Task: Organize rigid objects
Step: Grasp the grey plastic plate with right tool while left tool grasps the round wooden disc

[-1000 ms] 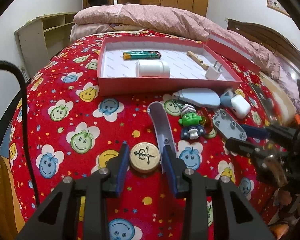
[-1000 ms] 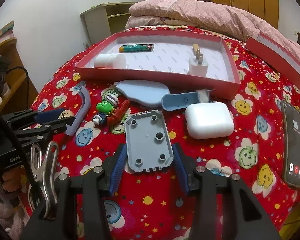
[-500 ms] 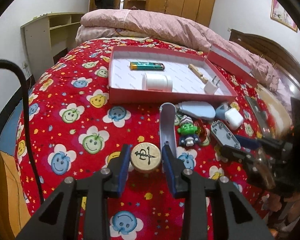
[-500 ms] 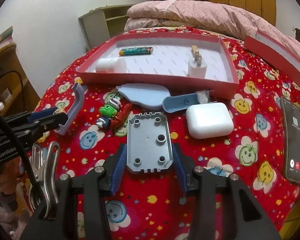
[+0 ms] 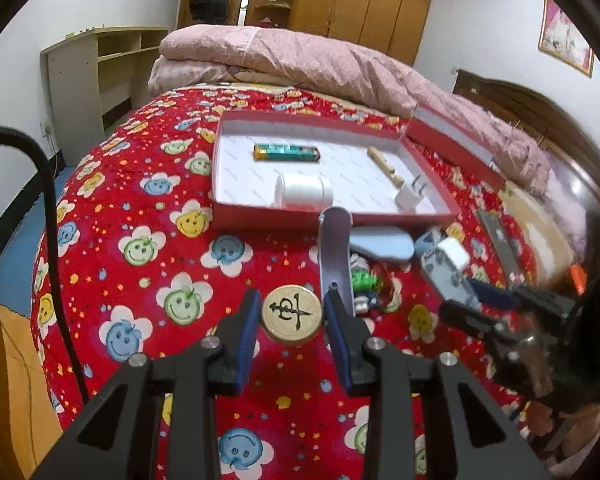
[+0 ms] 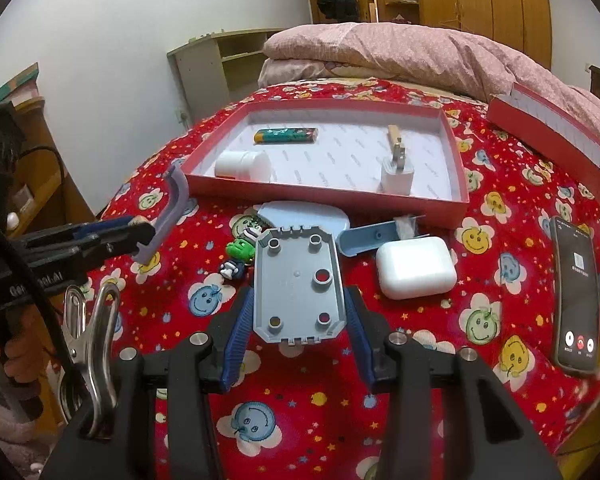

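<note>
Gripping a round wooden disc (image 5: 291,314), left tongs (image 5: 291,320); right tongs (image 6: 299,322) clamp a grey plate (image 6: 297,285).

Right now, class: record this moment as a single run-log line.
left gripper: shut on wooden disc and grey curved piece, lifted | right gripper: shut on grey plate, lifted | red box: four items inside

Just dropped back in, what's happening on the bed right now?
Both grippers are loaded. The left gripper holds a round wooden chess piece and a curved grey bracket; the right gripper clamps a grey plastic plate. Both are lifted off the bedspread, short of the red box.
</note>
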A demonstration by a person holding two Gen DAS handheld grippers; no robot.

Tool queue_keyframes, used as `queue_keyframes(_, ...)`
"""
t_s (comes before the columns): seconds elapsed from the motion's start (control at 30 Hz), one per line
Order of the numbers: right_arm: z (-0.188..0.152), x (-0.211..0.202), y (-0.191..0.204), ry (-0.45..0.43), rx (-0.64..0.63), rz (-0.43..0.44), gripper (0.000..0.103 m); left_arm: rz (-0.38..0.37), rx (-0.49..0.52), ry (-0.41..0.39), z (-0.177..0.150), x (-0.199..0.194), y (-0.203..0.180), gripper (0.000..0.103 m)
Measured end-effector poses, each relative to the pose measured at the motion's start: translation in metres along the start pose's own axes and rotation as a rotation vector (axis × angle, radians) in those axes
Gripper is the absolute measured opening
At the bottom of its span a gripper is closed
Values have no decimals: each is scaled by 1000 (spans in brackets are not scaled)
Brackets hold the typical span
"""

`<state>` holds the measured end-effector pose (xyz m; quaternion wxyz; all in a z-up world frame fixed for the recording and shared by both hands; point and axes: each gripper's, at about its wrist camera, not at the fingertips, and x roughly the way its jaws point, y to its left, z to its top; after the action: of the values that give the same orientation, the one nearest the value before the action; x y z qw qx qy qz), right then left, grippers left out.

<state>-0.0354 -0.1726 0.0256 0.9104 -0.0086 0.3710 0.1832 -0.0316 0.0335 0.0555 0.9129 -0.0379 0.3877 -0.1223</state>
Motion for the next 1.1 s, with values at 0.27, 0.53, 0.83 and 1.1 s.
queue_keyframes(0.27, -5, 0, -1, 13, -2, 3, 45, 23, 2, 69, -18, 24, 1, 35)
queue_keyframes(0.53, -8, 3, -1, 24, 4, 14, 45, 53, -19, 51, -29, 10, 14, 48)
queue_keyframes(0.83, -9, 1, -1, 20, 7, 19, 45, 78, -81, 26, -32, -6, 32, 48)
queue_keyframes(1.1, -10, -4, -2, 8, 13, 23, 45, 86, -2, 62, -35, 5, 20, 48)
